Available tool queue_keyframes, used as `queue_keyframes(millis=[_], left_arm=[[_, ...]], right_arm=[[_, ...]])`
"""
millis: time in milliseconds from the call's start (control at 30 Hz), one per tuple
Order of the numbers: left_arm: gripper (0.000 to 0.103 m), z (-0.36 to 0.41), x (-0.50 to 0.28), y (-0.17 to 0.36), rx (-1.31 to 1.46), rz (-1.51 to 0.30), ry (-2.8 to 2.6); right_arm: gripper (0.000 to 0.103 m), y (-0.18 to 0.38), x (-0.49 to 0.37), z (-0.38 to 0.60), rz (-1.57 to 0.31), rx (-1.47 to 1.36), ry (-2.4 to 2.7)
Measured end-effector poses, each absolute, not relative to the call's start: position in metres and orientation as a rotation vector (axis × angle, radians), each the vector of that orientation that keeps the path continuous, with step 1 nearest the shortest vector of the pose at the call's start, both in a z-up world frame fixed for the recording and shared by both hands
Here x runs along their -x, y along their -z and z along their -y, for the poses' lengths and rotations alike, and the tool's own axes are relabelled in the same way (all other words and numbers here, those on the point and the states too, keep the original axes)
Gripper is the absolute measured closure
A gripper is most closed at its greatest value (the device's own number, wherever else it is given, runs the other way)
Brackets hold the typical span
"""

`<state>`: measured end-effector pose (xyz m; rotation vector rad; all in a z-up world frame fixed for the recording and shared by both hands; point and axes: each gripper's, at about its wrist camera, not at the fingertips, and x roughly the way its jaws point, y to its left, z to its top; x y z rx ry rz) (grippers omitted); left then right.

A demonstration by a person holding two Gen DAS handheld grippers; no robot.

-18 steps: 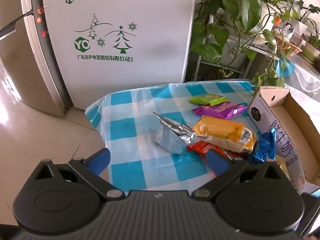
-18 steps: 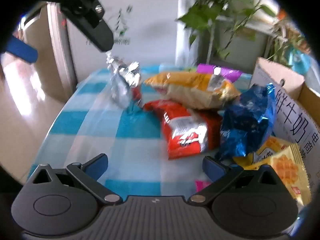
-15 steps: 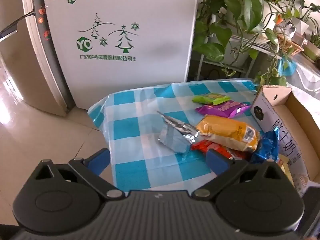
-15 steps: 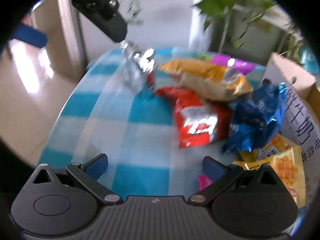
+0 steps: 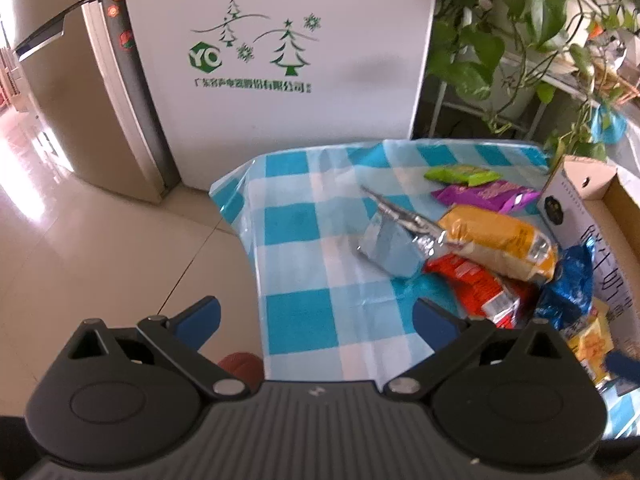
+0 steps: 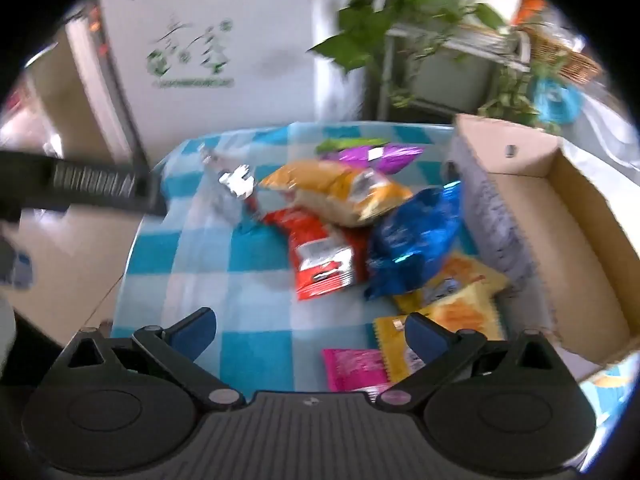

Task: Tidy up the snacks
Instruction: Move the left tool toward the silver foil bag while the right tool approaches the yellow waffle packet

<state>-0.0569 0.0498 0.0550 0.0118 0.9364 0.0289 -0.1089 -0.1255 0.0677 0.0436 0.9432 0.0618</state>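
Snack packets lie in a pile on a blue-and-white checked tablecloth (image 5: pixel 296 280): a silver foil bag (image 5: pixel 394 240), an orange bag (image 5: pixel 500 242), a red packet (image 6: pixel 320 258), a crumpled blue bag (image 6: pixel 416 248), purple (image 6: pixel 376 156) and green (image 5: pixel 460 174) packets at the back, yellow waffle packets (image 6: pixel 460 304) and a pink one (image 6: pixel 356 366) near the front. An open cardboard box (image 6: pixel 560 216) stands right of the pile. My left gripper (image 5: pixel 316 318) hangs open above the table's near left edge. My right gripper (image 6: pixel 310 330) is open above the front packets, holding nothing.
A white fridge (image 5: pixel 280 60) with green tree print stands behind the table. Potted plants on a metal rack (image 5: pixel 520 40) fill the back right. Tiled floor (image 5: pixel 80 240) lies to the left. The left gripper's body (image 6: pixel 80 190) crosses the right wrist view at left.
Both grippers have pulled back and risen from the pile, so more of the table and box shows. The packets have not moved. Both grippers stay open.
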Motion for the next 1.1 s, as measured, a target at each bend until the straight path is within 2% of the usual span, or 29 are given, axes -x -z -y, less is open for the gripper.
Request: queue_keyframes(millis=[133,433,1100], left_arm=[[0.001,-0.047,0.058,-0.051,-0.024,-0.942,-0.057],[0.001,-0.033,0.059,-0.040,-0.018,-0.953,-0.038],[0.002,-0.014,0.060,-0.031,-0.075,-0.986,-0.048]], right_arm=[[0.000,-0.087,0.099,0.134,-0.932,-0.034,-0.001],[0.000,-0.069,0.084,0.149,-0.993,-0.091,0.064],[0.000,-0.070,0.072,0.154,-1.014,-0.050,0.140]])
